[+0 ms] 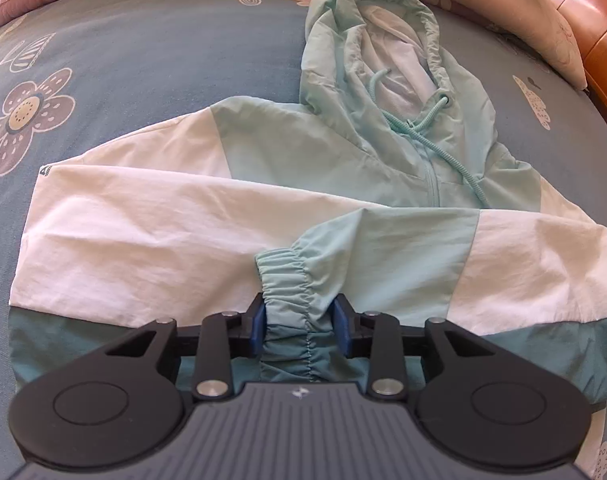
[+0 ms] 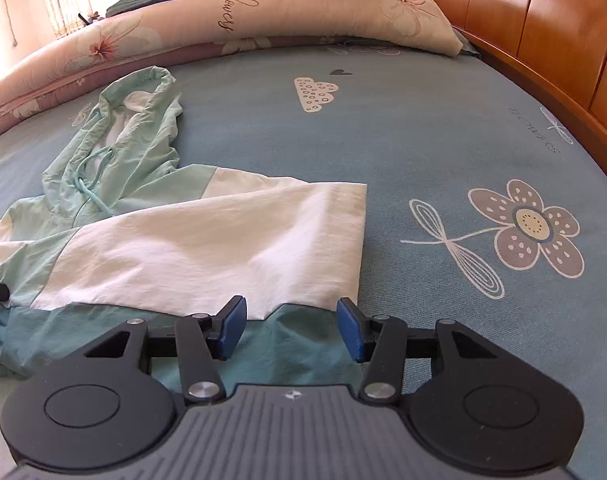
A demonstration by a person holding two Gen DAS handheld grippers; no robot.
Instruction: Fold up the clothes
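**Jacket on bed, sleeve cuff held for the fold**

The hooded jacket point(image 1: 263, 168) lies front-up on the bed point(image 1: 143, 60), hood point(image 1: 383, 40) pointing away towards the pillows point(image 2: 303, 4) and the zip closed. Both sleeves are laid across the chest, which suggests the sleeve folds are nearly complete and the body fold is not yet done.

The left tool point(image 1: 301, 322) is clamped on the elastic cuff point(image 1: 291, 280) of the sleeve that lies on top; its blue pads press the gathered fabric from both sides. The likely purpose is to set this cuff flat across the body before letting go.

The right tool point(image 2: 291, 330) stands with its pads apart, just above the jacket's dark lower band point(image 2: 295, 344) near the garment's side edge. Nothing is gripped. It appears placed to take that edge for the next fold.

Containers: none in view. The wooden headboard point(image 2: 523, 20) stands behind the pillows.
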